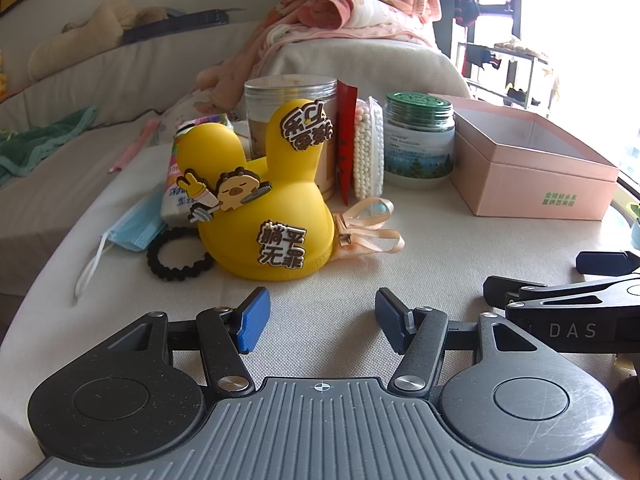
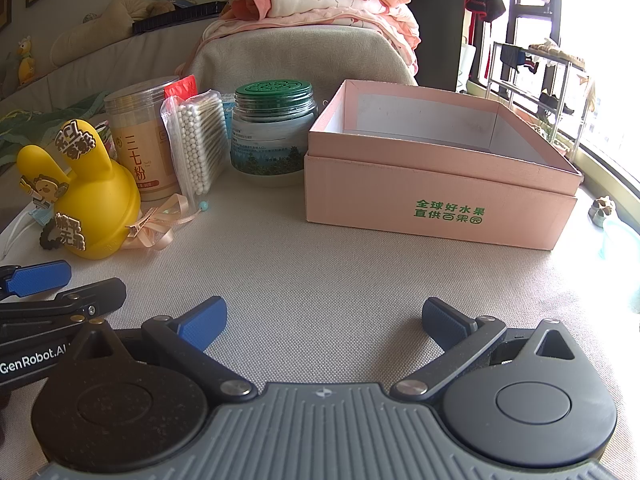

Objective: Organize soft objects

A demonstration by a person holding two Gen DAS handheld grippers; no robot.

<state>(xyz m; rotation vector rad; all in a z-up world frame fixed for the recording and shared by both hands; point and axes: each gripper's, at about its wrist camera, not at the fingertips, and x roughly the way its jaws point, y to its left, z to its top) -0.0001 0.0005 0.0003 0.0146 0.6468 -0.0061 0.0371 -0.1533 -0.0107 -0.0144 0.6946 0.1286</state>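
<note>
So the yellow rubbery bunny-eared toy with cartoon badges stuck on it (image 1: pixel 266 200) sits upright on the beige fabric-covered surface (image 1: pixel 360 272), straight ahead of the left gripper (image 1: pixel 320 318) and a bit left of its centre line. The blue-padded fingers (image 1: pixel 254 320) are spread wide with nothing between them, and the toy is near but clear of the tips. Its long axis runs up and down, flat base on the surface, the two ears pointing up and leaning slightly apart.

Touching the toy's base on its left is a black beaded hair tie (image 1: pixel 178 254) lying flat, and just past that a crumpled blue face mask (image 1: pixel 132 224). A peach ribbon bow on a clip (image 1: pixel 368 226) pokes out from the toy's right side. Behind the toy stands a clear plastic jar with tan powder (image 1: pixel 290 100), then a bag of cotton swabs (image 1: pixel 366 148) and a green-lidded glass jar (image 1: pixel 418 140) further to its right.

Well right of the toy is an open pink cardboard box with green lettering (image 2: pixel 440 192). The right gripper (image 2: pixel 322 324) hovers in front of that box, fingers (image 2: pixel 202 322) also spread wide, holding nothing.
</note>
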